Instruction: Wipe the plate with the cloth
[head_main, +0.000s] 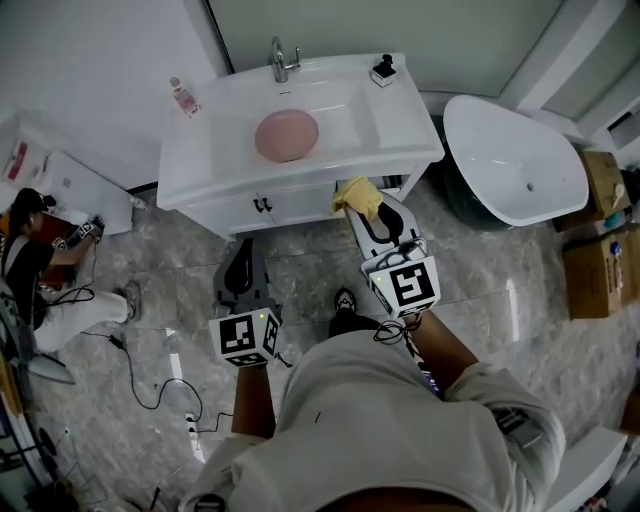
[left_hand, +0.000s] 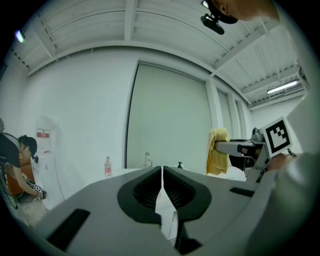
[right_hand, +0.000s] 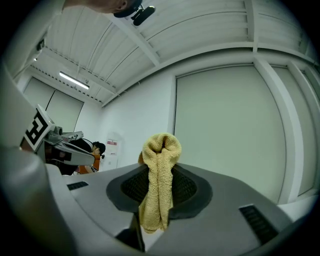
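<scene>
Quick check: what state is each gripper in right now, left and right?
Left gripper: closed, nothing between the jaws.
Right gripper: closed on the yellow cloth.

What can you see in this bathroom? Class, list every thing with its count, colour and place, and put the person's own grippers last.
plate: 1, pink, in the sink basin
sink: 1, white, on a cabinet against the wall
tap: 1, silver, behind the basin
bottle: 1, pinkish, sink's rear left corner
small object: 1, black, sink's rear right corner
bathtub: 1, white, right of the sink
boxes: at least 2, brown, far right
cables: black, on the floor at left
seated person: 1, far left on the floor
cloth: 1, yellow, clamped in the right gripper
left gripper: grey, jaws together, nothing between them
right gripper: grey, jaws closed on the cloth
</scene>
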